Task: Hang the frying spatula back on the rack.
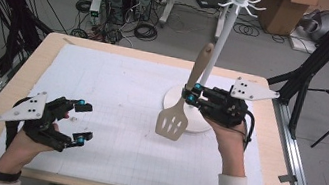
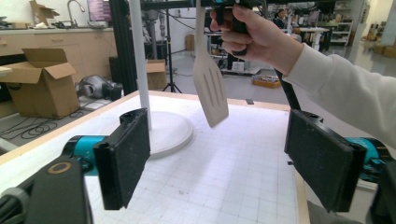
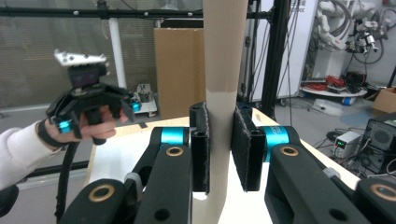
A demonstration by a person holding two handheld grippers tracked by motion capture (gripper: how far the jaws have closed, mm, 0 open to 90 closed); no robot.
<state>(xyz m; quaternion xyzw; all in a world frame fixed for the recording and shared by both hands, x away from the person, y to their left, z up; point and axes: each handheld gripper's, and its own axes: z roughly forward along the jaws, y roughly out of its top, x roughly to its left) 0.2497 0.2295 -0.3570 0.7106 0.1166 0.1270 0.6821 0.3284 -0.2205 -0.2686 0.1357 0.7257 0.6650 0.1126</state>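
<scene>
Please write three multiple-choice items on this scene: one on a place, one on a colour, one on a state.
1. Where is the spatula?
A. flat on the table
B. lifted in front of the stand
C. hung on a hook

2. What colour is the stand?
A. white
B. red
C. black

3. How is the left gripper?
A. shut on the spatula
B. open, holding nothing
C. shut on the stand

Answers:
1 B, the right gripper holds its handle, blade hanging above the table.
2 A, pole, base and hooks are white.
3 B, its jaws stand wide apart.
</scene>
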